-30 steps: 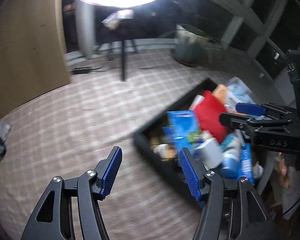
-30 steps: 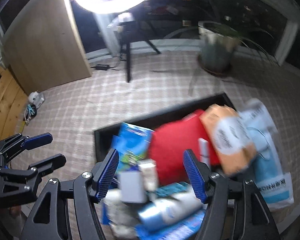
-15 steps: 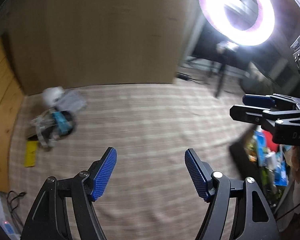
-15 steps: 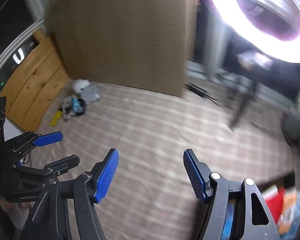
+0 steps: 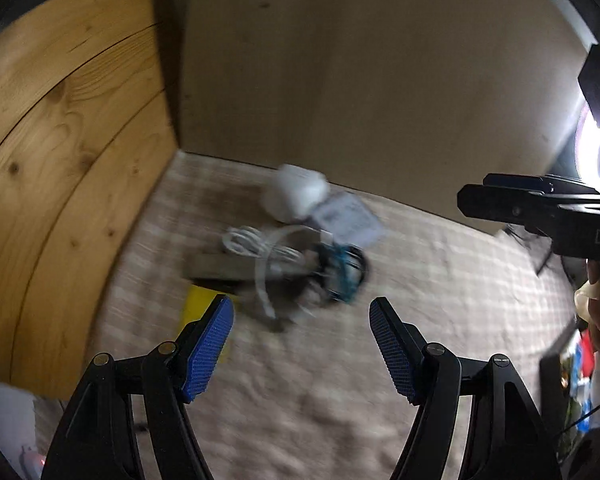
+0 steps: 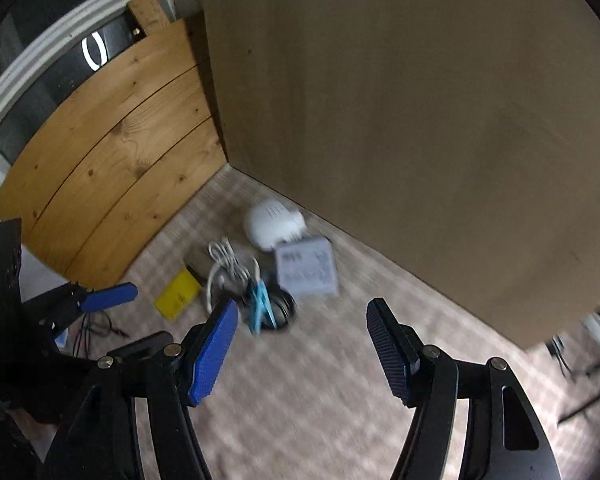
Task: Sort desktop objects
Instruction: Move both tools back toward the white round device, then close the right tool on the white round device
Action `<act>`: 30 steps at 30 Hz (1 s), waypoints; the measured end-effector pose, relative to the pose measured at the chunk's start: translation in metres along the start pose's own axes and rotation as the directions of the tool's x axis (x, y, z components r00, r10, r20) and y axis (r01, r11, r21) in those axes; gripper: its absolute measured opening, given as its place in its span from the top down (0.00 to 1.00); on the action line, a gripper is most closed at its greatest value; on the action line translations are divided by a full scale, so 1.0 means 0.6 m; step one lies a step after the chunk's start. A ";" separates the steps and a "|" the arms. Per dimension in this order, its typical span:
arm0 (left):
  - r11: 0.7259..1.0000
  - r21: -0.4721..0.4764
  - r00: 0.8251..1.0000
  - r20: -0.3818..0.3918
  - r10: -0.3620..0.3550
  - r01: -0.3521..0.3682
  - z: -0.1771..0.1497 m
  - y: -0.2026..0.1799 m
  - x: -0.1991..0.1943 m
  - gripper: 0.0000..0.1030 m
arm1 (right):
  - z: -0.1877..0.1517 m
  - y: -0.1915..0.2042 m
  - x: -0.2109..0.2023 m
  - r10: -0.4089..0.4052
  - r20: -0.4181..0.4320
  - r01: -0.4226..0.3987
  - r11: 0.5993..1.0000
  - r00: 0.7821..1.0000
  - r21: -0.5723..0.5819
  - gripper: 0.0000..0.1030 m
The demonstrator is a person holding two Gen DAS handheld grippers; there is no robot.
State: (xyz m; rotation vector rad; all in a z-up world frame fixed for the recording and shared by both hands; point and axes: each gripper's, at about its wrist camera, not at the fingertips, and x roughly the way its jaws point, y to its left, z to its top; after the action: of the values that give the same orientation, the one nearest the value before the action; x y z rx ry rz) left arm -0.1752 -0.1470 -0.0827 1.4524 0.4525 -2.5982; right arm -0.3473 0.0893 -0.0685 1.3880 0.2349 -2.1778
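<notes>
I have both tools over a checked cloth point(image 5: 440, 280) that covers the tabletop, and both views are smeared with motion blur. My left tool point(image 5: 302, 346) has its 2 blue pads spread wide with nothing between them. My right tool point(image 6: 300, 350) is spread just as wide and is also empty.

The things to sort lie in a small heap toward 12 o'clock from both tools, near the corner where a brown board point(image 6: 420, 100) meets a pine panel point(image 5: 60, 140). At the far side of the heap sits a rounded white object point(image 6: 270, 226), close to the foot of the brown board. Just beside it, at about 4 o'clock, lies a pale grey box point(image 6: 306, 268) with print that I cannot read. A coil of white cable point(image 5: 256, 246) lies at about 9 o'clock from the box, over a flat grey-brown piece point(image 5: 216, 268) whose nature I cannot tell. A teal item point(image 6: 262, 308) rests against a dark ring-shaped thing point(image 6: 286, 304) at the near edge of the heap. A yellow card point(image 6: 178, 294) lies flat on the cloth at the heap's 8 o'clock side, slightly apart.

In the left view the right tool comes in at 3 o'clock with a hand point(image 5: 598, 300) under it; in the right view the left tool shows at 9 o'clock.
</notes>
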 end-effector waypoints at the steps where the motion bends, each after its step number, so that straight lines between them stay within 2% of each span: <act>1: 1.000 -0.010 1.000 0.001 0.004 -0.004 0.005 0.012 0.007 0.28 | 0.012 0.005 0.013 0.002 -0.009 -0.002 1.000 1.000 -0.004 0.38; 5: 0.998 -0.061 1.000 0.003 0.000 0.000 0.021 0.061 0.044 0.28 | 0.074 0.033 0.087 0.011 -0.049 -0.012 0.999 0.999 -0.033 0.38; 9: 0.995 -0.095 1.000 0.009 -0.011 0.012 0.028 0.100 0.083 0.29 | 0.112 0.055 0.152 0.036 -0.089 -0.041 0.998 0.995 -0.050 0.38; 15: 0.993 -0.118 0.999 0.032 -0.020 0.024 0.029 0.123 0.131 0.29 | 0.145 0.075 0.248 -0.010 -0.136 -0.003 0.995 0.991 -0.096 0.38; 20: 0.994 -0.102 0.999 0.030 -0.037 0.040 0.035 0.125 0.165 0.29 | 0.146 0.074 0.308 -0.070 -0.169 0.048 0.990 0.983 -0.132 0.39; 23: 0.991 -0.118 0.998 0.012 -0.061 0.062 0.040 0.129 0.187 0.29 | 0.135 0.068 0.328 -0.081 -0.208 0.052 0.988 0.975 -0.142 0.39; 28: 0.987 -0.115 0.993 -0.015 -0.118 0.115 0.047 0.117 0.218 0.30 | 0.117 0.056 0.326 -0.064 -0.220 0.035 0.990 0.973 -0.135 0.40; 30: 0.988 -0.091 0.992 -0.020 -0.123 0.121 0.046 0.105 0.220 0.37 | 0.105 0.054 0.321 -0.074 -0.228 0.040 0.987 0.971 -0.153 0.40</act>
State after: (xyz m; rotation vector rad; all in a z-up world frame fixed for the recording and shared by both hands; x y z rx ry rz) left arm -0.2511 -0.2113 -0.1936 1.4742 0.6724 -2.6163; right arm -0.4418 -0.0315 -0.2047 1.5672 0.5180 -1.9952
